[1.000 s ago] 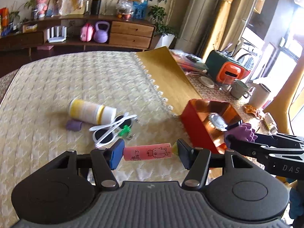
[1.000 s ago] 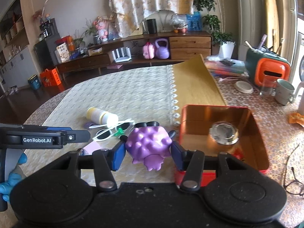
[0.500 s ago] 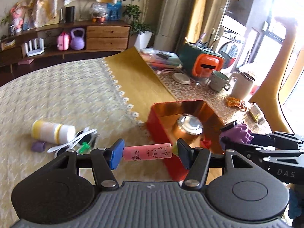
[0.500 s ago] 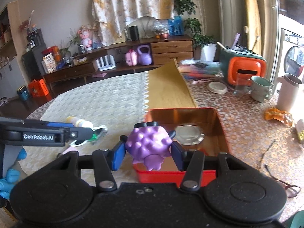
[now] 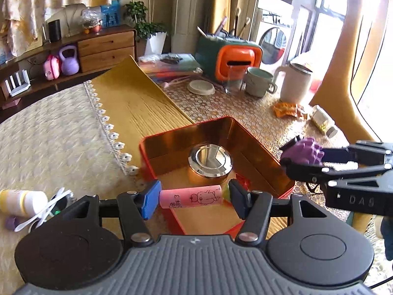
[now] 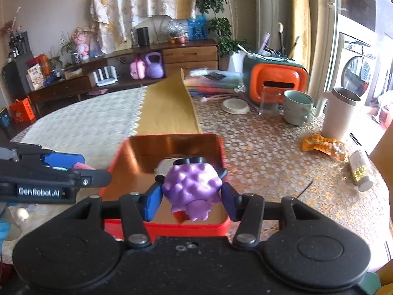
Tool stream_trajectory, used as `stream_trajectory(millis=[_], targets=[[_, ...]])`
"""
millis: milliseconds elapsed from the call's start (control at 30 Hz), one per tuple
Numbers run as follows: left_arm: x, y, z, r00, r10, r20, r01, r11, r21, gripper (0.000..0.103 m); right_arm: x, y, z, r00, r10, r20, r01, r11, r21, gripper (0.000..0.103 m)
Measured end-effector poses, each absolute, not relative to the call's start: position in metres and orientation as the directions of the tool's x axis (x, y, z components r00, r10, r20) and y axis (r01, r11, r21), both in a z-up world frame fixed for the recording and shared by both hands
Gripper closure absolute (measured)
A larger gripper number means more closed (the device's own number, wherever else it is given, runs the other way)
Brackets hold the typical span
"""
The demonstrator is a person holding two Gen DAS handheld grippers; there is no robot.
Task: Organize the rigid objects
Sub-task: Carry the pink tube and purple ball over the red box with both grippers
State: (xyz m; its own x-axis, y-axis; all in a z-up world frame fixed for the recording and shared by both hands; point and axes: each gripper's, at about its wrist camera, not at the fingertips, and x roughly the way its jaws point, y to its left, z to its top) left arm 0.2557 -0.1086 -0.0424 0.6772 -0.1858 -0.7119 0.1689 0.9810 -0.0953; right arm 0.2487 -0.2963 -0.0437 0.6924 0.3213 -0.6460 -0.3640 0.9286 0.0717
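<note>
My left gripper (image 5: 191,198) is shut on a pink tube (image 5: 190,198) with a cartoon drawing, held crosswise over the near-left corner of the red tin box (image 5: 172,132). A round metal tin (image 5: 210,163) lies inside the box. My right gripper (image 6: 191,198) is shut on a knobbly purple toy (image 6: 190,189) and holds it above the near side of the same box (image 6: 222,152). The right gripper with the toy also shows in the left wrist view (image 5: 302,151), at the box's right side. The left gripper shows in the right wrist view (image 6: 73,169), at the box's left edge.
A white-and-yellow bottle (image 5: 21,201), white sunglasses (image 5: 44,211) and a small purple piece (image 5: 11,222) lie on the cream cloth at left. Behind the box stand an orange-green case (image 5: 233,56), a mug (image 5: 258,82), a tall cup (image 5: 297,86) and a snack wrapper (image 5: 288,109).
Both grippers have moved right and forward with their loads, from the cloth area to above the red box. The bottle and sunglasses have slid to the left edge of view.
</note>
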Motion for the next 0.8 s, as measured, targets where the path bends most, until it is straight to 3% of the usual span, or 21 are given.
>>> stream_trajectory(millis=[800], targets=[[0.325,-0.153,-0.11,0.573,-0.17,-0.802,0.197,0.978,-0.067,0.043,0.35,-0.26,-0.09,0.65,0.307,-0.695,-0.393,0.919,0.039,0.052]])
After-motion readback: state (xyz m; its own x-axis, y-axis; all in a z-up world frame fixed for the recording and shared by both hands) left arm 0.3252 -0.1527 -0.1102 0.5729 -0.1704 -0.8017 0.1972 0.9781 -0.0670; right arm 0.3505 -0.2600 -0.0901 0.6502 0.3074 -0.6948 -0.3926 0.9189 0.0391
